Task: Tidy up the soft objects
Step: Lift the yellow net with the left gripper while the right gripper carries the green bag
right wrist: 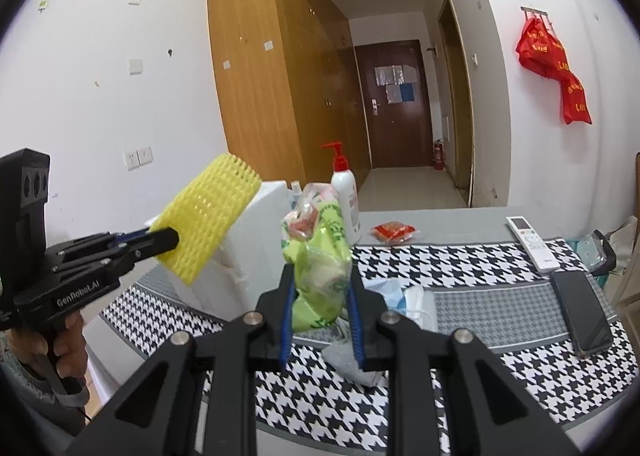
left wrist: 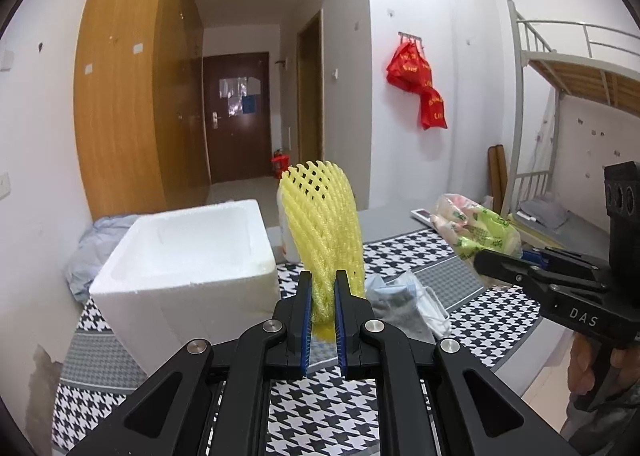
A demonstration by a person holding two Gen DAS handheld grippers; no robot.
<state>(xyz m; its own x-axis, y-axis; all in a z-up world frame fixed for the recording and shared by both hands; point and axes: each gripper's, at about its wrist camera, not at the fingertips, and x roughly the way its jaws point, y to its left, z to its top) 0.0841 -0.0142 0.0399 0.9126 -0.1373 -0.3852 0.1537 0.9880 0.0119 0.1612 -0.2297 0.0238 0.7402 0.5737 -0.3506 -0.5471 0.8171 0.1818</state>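
Starting at the left edge of the table [right wrist: 460,223], a white foam box [left wrist: 188,256] is seen standing open-topped on the houndstooth cloth [left wrist: 320,416], with a bundle of pale blue fabric [left wrist: 88,252] lying behind its left side. Just to the right of the box, the left gripper [left wrist: 323,288] is held above the cloth with its jaws pressed nearly together on the lower end of a yellow foam fruit net [left wrist: 324,223], which stands up from the blue pads and fans out toward its top; in the right wrist view the same net is seen tilted in front of the box. A white pump bottle [right wrist: 347,201] with a red top is placed at the far edge of the table, behind the net. Below the net, a grey sock [left wrist: 394,304] and a face mask [left wrist: 434,308] are left lying on the cloth, touching one another. Further right, the right gripper [right wrist: 320,288] is held clear of the cloth, its jaws closed partway on a crumpled green and white plastic bag [right wrist: 320,256], which is pinched between the pads. Toward the right edge, a red packet [right wrist: 394,232], a white remote control [right wrist: 532,242] and a dark phone [right wrist: 582,310] are laid on the table.
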